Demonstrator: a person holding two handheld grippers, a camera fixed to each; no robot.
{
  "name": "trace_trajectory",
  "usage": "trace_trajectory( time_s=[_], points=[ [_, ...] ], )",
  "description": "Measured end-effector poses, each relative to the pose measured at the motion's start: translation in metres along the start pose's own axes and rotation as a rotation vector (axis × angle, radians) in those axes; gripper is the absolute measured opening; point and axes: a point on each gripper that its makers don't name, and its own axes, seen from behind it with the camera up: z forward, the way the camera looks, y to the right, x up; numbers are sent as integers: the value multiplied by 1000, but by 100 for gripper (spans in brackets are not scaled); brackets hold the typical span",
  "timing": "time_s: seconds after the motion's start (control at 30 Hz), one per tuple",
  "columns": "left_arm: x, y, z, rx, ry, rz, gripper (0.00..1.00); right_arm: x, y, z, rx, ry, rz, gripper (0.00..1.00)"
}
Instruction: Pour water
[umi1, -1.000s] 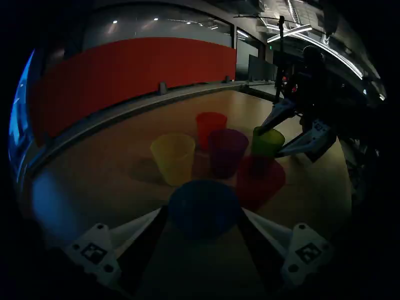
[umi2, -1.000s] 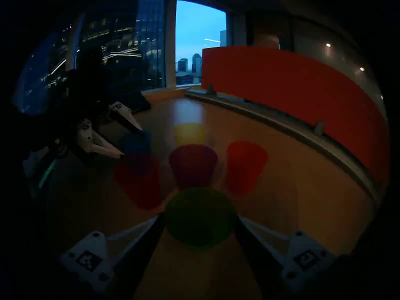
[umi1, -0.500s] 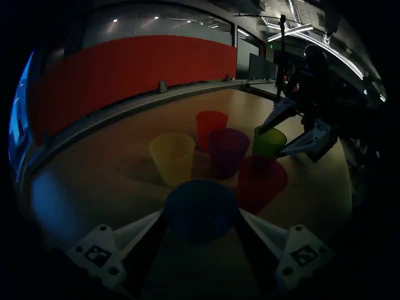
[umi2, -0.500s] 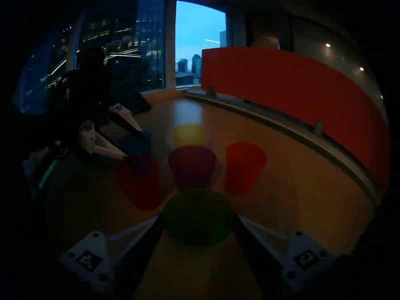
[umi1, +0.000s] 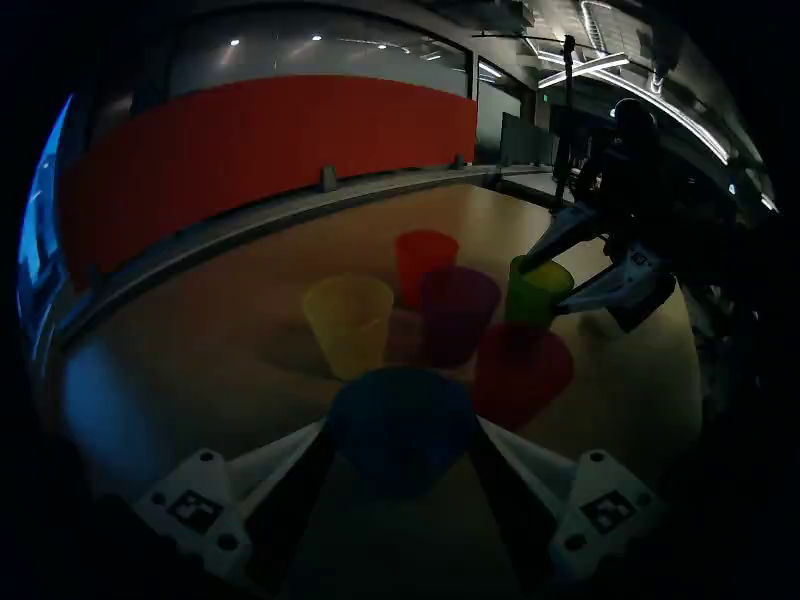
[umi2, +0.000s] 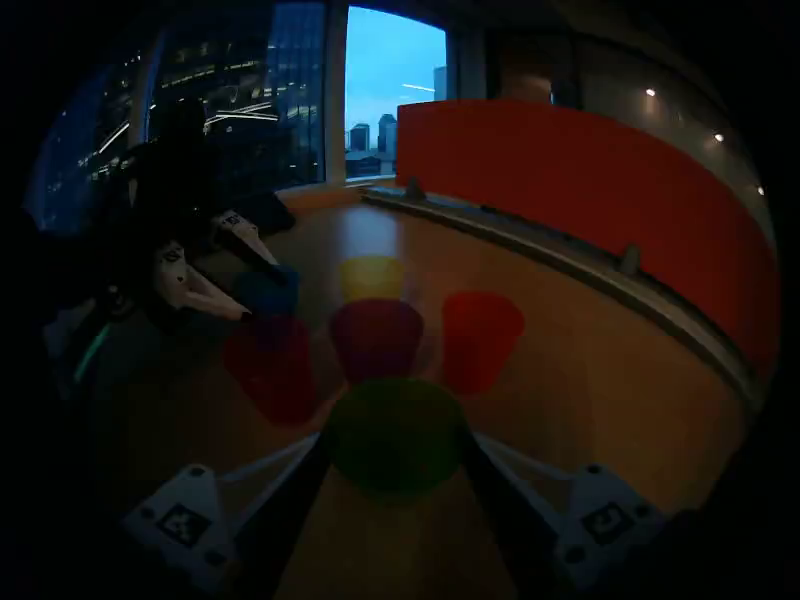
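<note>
Pouring with jaws clenched on the blue cup (umi1: 403, 415) in the left gripper (umi1: 403, 440) and green cup (umi2: 395, 425) in the right gripper (umi2: 395, 447) could topple the dark red cup (umi1: 522, 368) between.

Low over the table (umi1: 200, 330), the left gripper view looks from just behind the blue cup (umi1: 403, 425) and the right gripper view from behind the green cup (umi2: 395, 435) — facing each other across the same cup cluster (umi1: 455, 310).
</note>
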Motion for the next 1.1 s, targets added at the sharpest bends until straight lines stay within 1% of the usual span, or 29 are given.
trace_trajectory(
  time_s=[0.1, 0.27, 0.47, 0.7, 0.97, 1.1],
  points=[
    [7, 1, -5, 2, 15, -2, 88, 7, 0, -5, -3, 16, 4, 96],
    [23, 4, -15, 8, 46, 0, 88, 21, 0, -16, -16, 49, -7, 95],
    [43, 10, -31, 32, 92, 21, 88, 42, -8, -31, -25, 95, -18, 95],
    [67, 18, -52, 63, 138, 45, 88, 73, -16, -55, -46, 170, -33, 95],
    [100, 25, -80, 86, 211, 40, 88, 110, -23, -86, -73, 258, -50, 94],
    [116, 31, -93, 91, 253, 40, 88, 127, -26, -99, -88, 301, -63, 94]
  ],
)
